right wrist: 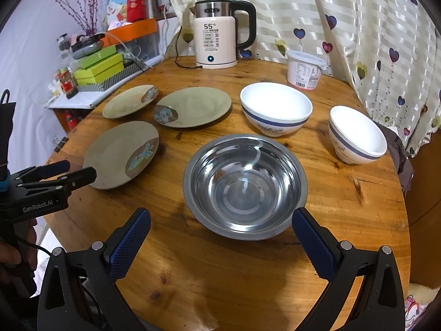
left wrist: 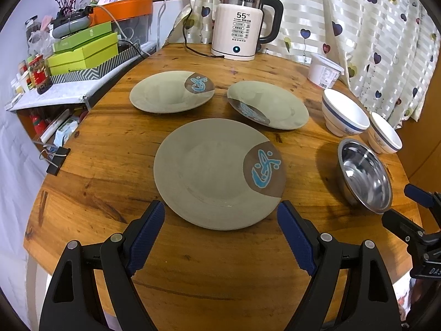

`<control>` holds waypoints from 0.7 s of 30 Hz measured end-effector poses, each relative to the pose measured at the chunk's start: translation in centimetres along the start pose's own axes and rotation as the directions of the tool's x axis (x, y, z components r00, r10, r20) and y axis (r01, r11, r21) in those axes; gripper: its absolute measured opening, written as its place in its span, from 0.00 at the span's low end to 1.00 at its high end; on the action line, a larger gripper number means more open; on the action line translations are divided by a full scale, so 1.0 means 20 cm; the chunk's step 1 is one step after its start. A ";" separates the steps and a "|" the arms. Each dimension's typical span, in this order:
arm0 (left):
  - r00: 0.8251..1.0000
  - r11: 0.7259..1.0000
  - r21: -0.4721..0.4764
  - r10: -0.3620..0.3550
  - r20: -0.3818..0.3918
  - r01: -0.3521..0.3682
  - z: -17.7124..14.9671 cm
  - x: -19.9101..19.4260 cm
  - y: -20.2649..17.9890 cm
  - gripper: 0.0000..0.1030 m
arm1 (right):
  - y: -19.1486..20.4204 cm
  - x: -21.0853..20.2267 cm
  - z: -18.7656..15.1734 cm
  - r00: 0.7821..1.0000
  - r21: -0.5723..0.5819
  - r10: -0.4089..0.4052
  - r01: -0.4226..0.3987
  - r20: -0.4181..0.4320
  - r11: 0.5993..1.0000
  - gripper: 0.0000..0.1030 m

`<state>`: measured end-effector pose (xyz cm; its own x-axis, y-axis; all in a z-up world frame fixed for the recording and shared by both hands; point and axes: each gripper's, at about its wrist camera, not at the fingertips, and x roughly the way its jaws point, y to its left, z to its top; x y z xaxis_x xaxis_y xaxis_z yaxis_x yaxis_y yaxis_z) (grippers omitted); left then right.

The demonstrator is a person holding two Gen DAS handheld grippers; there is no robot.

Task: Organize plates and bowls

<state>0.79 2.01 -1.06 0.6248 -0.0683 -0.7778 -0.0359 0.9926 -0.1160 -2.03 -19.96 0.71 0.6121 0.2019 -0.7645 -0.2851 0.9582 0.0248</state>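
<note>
Three grey-green plates with a brown patch and blue fish lie on the round wooden table: a near plate, a far left plate, a far right plate. A steel bowl sits right of them. Behind it stand a large white blue-banded bowl and a smaller one. My left gripper is open, just short of the near plate's front edge. My right gripper is open before the steel bowl, holding nothing.
A white electric kettle with its cord stands at the table's far edge, a white lidded tub to its right. A cluttered shelf with green boxes lies left. A binder clip grips the table's left rim. A heart-print curtain hangs behind.
</note>
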 end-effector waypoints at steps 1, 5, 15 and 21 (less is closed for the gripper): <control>1.000 1.000 -0.001 -0.001 0.000 0.001 0.00 0.00 0.00 0.82 | 0.01 0.00 0.00 1.000 -0.003 0.000 0.000 -0.001 1.000 1.00; 1.000 1.000 -0.005 -0.001 0.001 0.001 0.01 0.01 0.02 0.82 | 0.03 0.01 0.03 1.000 -0.017 0.003 -0.004 -0.002 1.000 1.00; 1.000 1.000 -0.021 0.013 0.010 -0.013 0.06 0.02 0.07 0.82 | 0.11 0.05 0.12 1.000 -0.065 0.030 -0.030 -0.004 0.997 1.00; 1.000 0.999 -0.031 0.022 0.019 -0.021 0.10 0.03 0.10 0.82 | 0.18 0.09 0.19 0.999 -0.102 0.055 -0.054 0.002 0.993 1.00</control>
<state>2.58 4.07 -0.52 0.6387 -0.0445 -0.7681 -0.0736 0.9902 -0.1186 0.78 -15.31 1.89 0.5968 0.2542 -0.7610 -0.3913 0.9203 0.0005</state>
